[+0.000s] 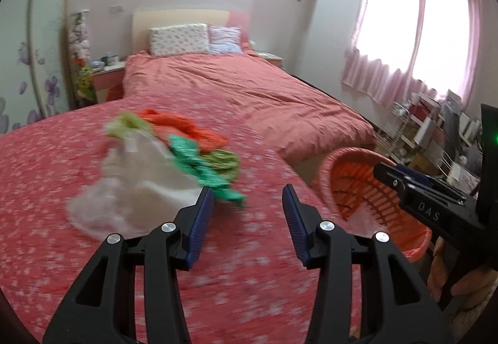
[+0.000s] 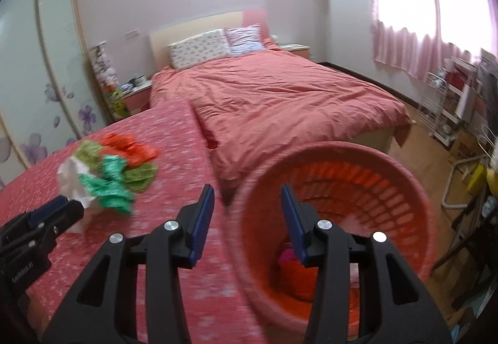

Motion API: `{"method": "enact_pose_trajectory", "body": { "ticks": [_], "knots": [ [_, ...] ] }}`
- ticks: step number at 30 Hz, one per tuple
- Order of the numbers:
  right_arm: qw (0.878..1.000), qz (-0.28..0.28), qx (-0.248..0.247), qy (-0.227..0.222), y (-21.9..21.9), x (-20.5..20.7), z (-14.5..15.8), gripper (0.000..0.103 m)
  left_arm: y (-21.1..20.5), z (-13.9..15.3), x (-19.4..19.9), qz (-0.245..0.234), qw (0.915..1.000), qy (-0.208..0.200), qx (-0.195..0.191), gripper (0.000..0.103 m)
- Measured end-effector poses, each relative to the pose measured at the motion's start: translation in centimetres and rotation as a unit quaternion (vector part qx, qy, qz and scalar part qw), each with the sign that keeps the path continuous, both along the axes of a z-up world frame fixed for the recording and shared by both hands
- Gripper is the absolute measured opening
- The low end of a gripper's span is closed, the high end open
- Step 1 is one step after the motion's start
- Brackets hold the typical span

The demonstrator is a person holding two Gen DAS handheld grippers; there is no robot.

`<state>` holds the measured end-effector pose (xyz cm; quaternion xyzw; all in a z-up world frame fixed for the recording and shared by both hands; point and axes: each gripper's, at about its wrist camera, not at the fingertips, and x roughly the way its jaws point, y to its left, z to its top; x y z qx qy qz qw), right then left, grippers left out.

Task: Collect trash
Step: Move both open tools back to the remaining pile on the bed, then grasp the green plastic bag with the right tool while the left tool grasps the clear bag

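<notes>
Trash (image 1: 174, 163), a loose heap of crumpled wrappers and bags, lies on the red flowered cloth (image 1: 46, 188) in the left wrist view, toward the cloth's far edge and left of its right edge. In the heap are a white bag (image 1: 133, 194), a green wrapper (image 1: 199, 169), an orange bag (image 1: 183, 126) and yellow-green scraps. The left gripper (image 1: 248, 213) hangs above the cloth on the near side of the heap, its blue pads spread apart with nothing between them. A red basket (image 1: 336, 163) stands off the cloth's right edge, and the right gripper (image 1: 386, 171) reaches over its rim. A hand (image 1: 448, 275) shows beneath that tool. The whole view is blurred.

In the right wrist view, the right gripper (image 2: 248, 210) is released, its pads parted over the near rim of the red basket (image 2: 404, 188), gripping nothing. Something orange and pink lies at the basket's bottom, too blurred to name. The trash (image 2: 109, 176) sits on the red flowered cloth (image 2: 174, 141) near its left edge. The left gripper (image 2: 67, 205) comes in from the left beside the heap. A bed with a pink quilt (image 2: 280, 95) stretches beyond.
</notes>
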<state>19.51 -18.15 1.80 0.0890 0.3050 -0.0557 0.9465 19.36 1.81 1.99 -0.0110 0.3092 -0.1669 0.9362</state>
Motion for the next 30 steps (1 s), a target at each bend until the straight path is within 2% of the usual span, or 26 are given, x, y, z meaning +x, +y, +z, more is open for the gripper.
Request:
{"method": "enact_pose_trajectory", "body": {
  "ticks": [6, 15, 24, 30],
  "knots": [
    [0.998, 0.056, -0.011, 0.002, 6.1, 1.3, 0.3, 0.044, 5.7, 0.3, -0.1, 0.06, 0.9981, -0.013, 0.006, 0.047],
    [0.995, 0.097, -0.009, 0.019, 11.2, 4.6, -0.3, 0.043, 12.3, -1.4, 1.1, 0.14, 0.9899, 0.016, -0.005, 0.047],
    [0.991, 0.124, -0.001, 0.051, 13.8, 11.0, -2.0, 0.037, 14.2, -2.0, 2.5, 0.167, 0.9857, 0.02, -0.008, 0.047],
    [0.986, 0.147, -0.014, 0.075, 15.4, 13.5, -3.7, 0.036, 14.5, -2.7, 4.0, 0.169, 0.9854, 0.023, -0.004, 0.047]
  ]
}}
